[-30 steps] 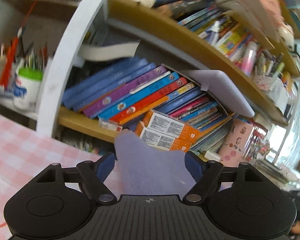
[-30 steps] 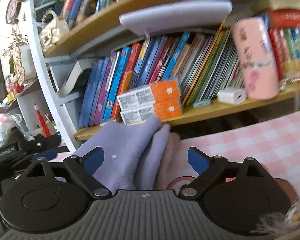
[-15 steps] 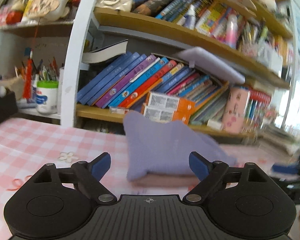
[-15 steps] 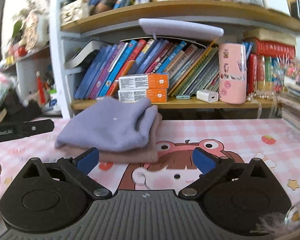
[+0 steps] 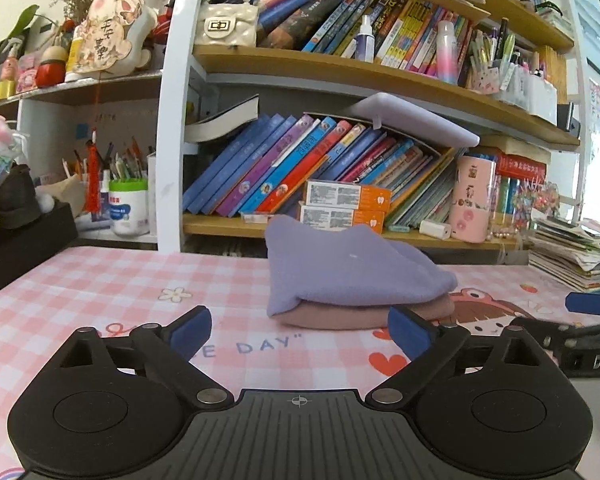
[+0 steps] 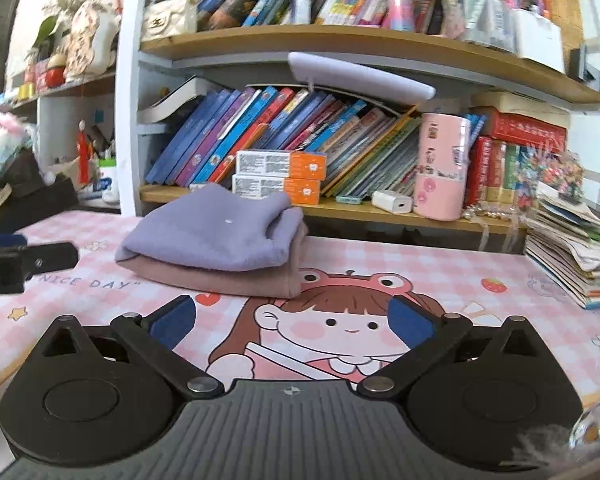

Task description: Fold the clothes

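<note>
Item: folded stack, lilac garment (image 5: 352, 270) on pink garment (image 5: 360, 314), resting on the bench (image 5: 100, 280).
Position from your left gripper (image 5: 300, 326): dead ahead, slightly right, near.
Position from your right gripper (image 6: 292, 322): ahead and to the left, farther off.
Long axis: crosswise to both grippers.
Gripper state: both spread wide, empty, clear of the cloth.
Judgement: stack looks finished; your left gripper is the nearer should it need squaring.
</note>
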Available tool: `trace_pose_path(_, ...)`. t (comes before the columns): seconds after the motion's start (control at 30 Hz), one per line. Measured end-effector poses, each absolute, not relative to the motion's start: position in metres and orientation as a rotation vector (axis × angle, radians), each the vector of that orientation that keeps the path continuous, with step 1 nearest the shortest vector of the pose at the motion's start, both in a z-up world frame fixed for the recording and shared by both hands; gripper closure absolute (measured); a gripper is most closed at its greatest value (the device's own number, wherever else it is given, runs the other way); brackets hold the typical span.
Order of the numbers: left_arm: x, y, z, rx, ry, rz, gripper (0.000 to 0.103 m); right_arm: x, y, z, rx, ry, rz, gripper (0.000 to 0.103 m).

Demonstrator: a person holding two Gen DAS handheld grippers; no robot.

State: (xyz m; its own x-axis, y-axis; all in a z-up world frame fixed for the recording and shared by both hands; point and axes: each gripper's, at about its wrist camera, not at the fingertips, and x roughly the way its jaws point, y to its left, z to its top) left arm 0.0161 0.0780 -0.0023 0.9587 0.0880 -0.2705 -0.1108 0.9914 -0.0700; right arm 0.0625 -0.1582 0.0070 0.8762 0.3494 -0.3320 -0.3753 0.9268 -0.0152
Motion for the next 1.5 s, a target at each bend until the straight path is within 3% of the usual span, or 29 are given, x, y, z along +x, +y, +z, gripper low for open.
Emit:
trace_pose_path(0.6, 0.030, 0.080, -0.008, -0.090, 0.383, 0.159, 0.000, 0.070, -0.152, 0.003, -0.111, 0.396, 0.361, 0.000)
trace_pose_path(1.5, 0.034, 0.078, -0.008, -0.065, 0.411, 0.168, 0.000, 0.074, -0.147, 0.001, -0.139, 0.425, 0.366, 0.000)
